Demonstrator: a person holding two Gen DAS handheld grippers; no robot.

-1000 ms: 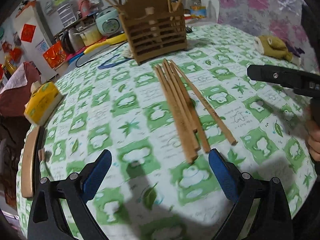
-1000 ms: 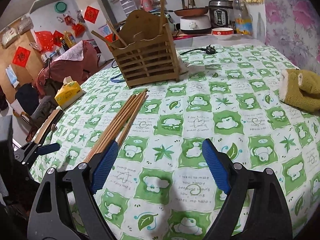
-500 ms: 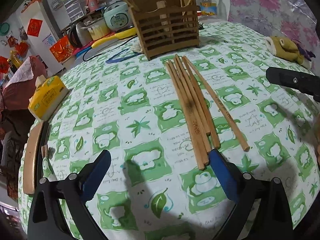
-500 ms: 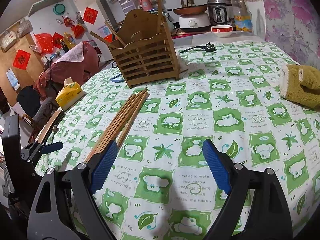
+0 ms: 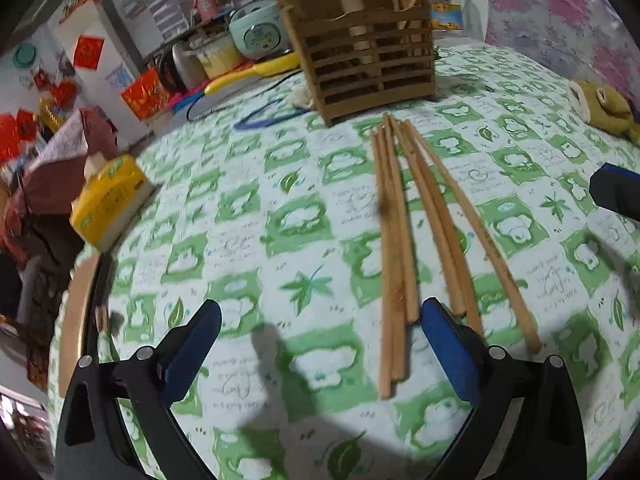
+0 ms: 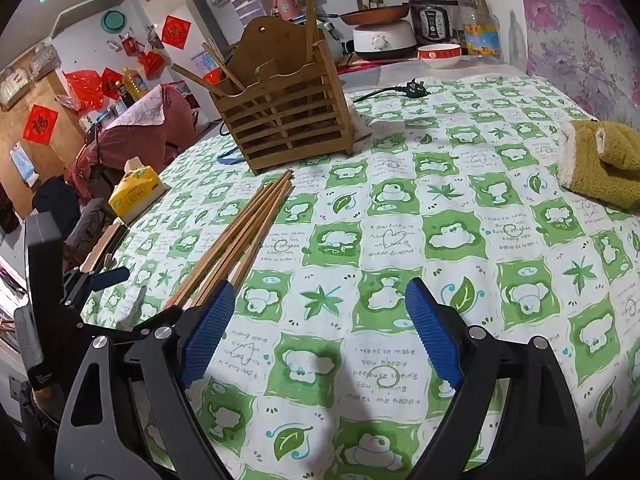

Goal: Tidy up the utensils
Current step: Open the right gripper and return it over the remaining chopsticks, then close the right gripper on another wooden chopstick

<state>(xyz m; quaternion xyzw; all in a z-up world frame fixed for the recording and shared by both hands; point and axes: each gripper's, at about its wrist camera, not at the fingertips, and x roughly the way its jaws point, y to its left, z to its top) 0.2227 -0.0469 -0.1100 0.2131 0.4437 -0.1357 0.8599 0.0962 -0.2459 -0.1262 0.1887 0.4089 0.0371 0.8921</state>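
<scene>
Several wooden chopsticks [image 5: 400,240] lie side by side on the green-and-white tablecloth [image 5: 240,220], pointing toward a slatted wooden utensil holder [image 5: 368,52] that has a few chopsticks standing in it. My left gripper [image 5: 320,320] is open and empty, its right finger beside the chopsticks' near ends. My right gripper [image 6: 316,320] is open and empty; the chopsticks [image 6: 244,236] run behind its left finger toward the holder [image 6: 284,112]. The right gripper's tip [image 5: 614,196] shows at the left view's right edge.
A yellow tissue pack [image 5: 110,200] sits at the table's left edge. A brown plush toy [image 6: 600,160] lies at the right. A power plug and cord [image 6: 400,90] lie behind the holder. Cookers, a bowl and a bottle [image 6: 478,28] stand beyond the table.
My left gripper has moved forward and to the left, so the chopsticks sit closer and further right in its view. The right gripper has barely moved.
</scene>
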